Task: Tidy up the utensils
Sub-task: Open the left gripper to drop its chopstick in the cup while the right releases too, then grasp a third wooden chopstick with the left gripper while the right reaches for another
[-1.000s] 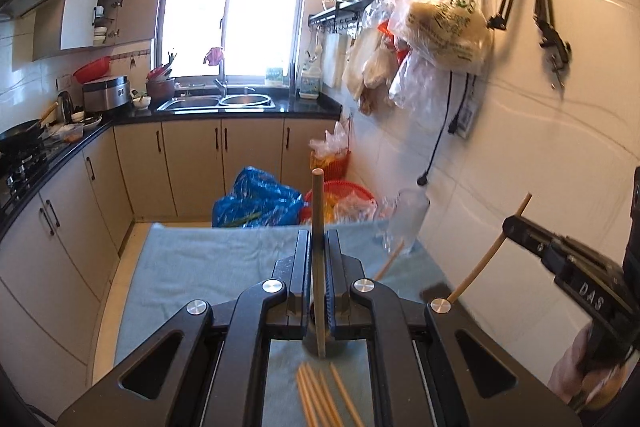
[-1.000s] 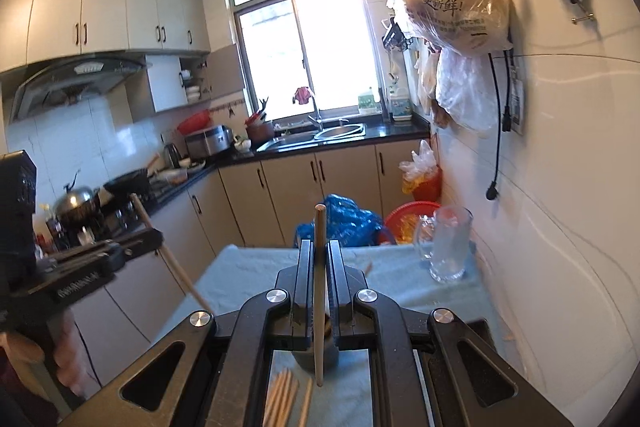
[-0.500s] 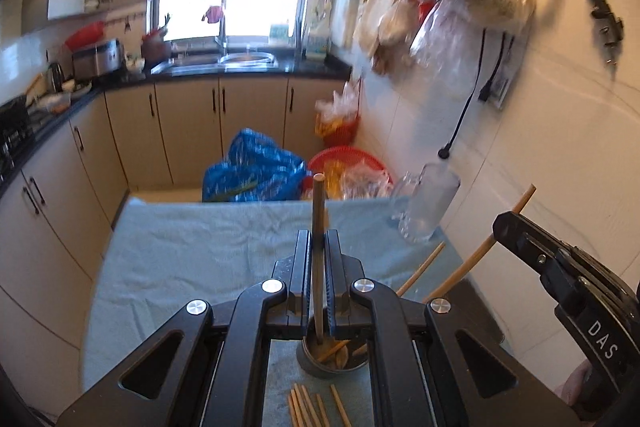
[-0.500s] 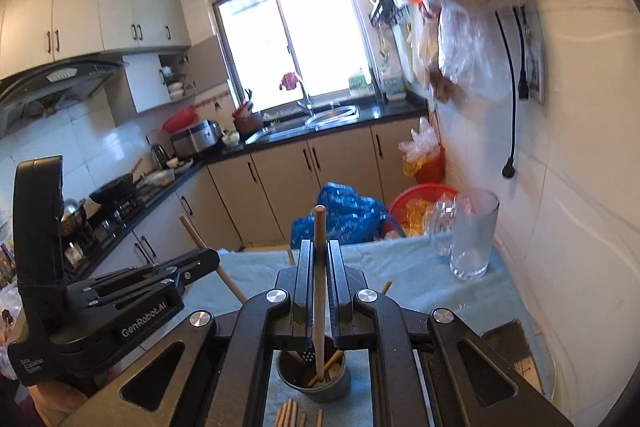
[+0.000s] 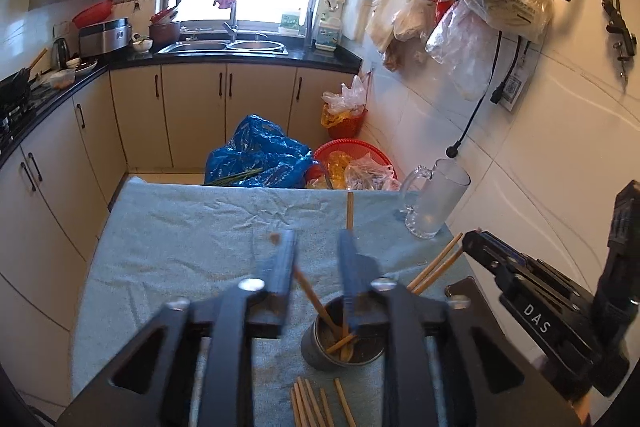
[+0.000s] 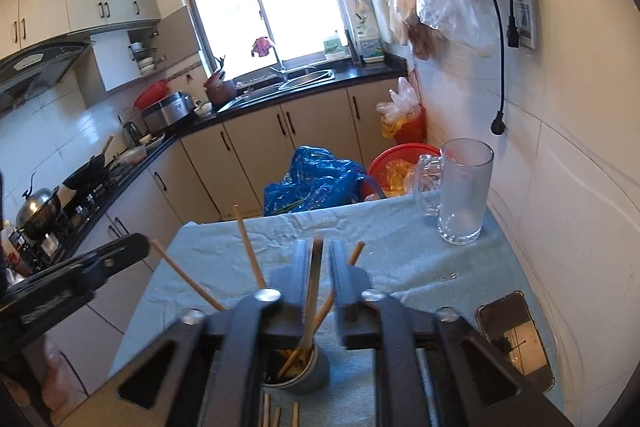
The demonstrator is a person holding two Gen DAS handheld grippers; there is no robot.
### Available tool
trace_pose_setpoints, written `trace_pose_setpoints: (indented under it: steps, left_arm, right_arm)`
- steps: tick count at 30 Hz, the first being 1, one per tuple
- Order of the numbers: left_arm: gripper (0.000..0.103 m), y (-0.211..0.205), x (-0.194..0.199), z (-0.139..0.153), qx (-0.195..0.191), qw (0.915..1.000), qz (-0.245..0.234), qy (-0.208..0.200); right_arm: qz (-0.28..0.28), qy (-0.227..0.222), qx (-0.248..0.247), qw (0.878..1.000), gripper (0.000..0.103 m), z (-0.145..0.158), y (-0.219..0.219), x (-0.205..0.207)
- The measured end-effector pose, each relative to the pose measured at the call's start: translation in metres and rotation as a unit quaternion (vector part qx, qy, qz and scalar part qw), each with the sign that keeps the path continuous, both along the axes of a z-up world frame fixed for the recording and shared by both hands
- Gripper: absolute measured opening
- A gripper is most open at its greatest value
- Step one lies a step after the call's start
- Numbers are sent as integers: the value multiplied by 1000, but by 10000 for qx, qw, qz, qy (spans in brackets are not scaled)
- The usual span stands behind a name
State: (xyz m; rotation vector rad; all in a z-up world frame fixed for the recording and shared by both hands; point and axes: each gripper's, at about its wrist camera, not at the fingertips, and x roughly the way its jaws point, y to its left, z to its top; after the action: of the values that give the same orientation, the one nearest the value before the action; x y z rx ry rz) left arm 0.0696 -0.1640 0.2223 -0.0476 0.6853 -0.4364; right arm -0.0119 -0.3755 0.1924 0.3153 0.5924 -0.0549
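A grey metal cup (image 5: pixel 340 343) stands on the blue cloth and holds several wooden chopsticks (image 5: pixel 314 297). It also shows in the right wrist view (image 6: pixel 308 371). My left gripper (image 5: pixel 316 247) is open just above the cup, with nothing between its fingers. My right gripper (image 6: pixel 320 259) is open by a narrow gap above the same cup, with a chopstick (image 6: pixel 312 291) standing loose between its fingers, its lower end in the cup. More loose chopsticks (image 5: pixel 316 403) lie on the cloth in front of the cup.
A glass mug (image 6: pixel 464 191) stands at the far right of the cloth-covered table (image 5: pixel 180 227). A phone (image 6: pixel 516 339) lies at the right edge. A tiled wall runs along the right. Kitchen cabinets and a blue bag (image 5: pixel 260 155) are beyond the table.
Both grippers were shut on an upright chopstick each. They came down over the cup and opened, and both chopsticks now stand in the cup.
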Motion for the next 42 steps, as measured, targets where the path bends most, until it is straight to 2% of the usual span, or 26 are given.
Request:
trace_pose_setpoints:
  steps: [2,6,10,15,21,25,29,32,35,38,42]
  left_arm:
    - [32,6,-6,5,-49,9999,60,-63]
    - [33,21,-22,13,-115,9998,126,-142]
    - [39,41,-48,19,-123,9994,214,-263]
    - [43,63,-83,11,44,9990,286,-339]
    - [43,90,-112,-30,145,9992,354,109]
    - [43,100,-124,-66,205,9977,384,517]
    - [43,100,-129,-109,160,9939,307,1043]
    - [42,89,-127,-139,142,9898,166,1407]
    - [31,70,-128,-163,284,9869,-29,1586]
    - [21,50,-127,-183,444,9837,-237,1728]
    - [14,35,-119,-206,717,9799,-348,1831]
  right_arm:
    - [-44,-48,6,10000,54,2,-2,-2]
    - [-103,-125,36,9999,55,10,-5,-15]
    - [-92,-160,-10,9998,57,19,-5,-36]
    - [-38,-43,-307,9995,67,22,-4,-73]
    - [-63,280,-890,9956,75,3,-3,-122]
    - [257,917,-1110,9892,76,-27,0,-142]
    - [692,1505,-1367,9767,76,-63,10,-154]
    - [971,1727,-1054,9745,76,-88,16,-159]
    - [1234,1883,-661,9721,75,-112,26,-155]
    - [1460,2029,-547,9667,73,-133,42,-148]
    - [1676,2199,-480,9598,72,-153,61,-138]
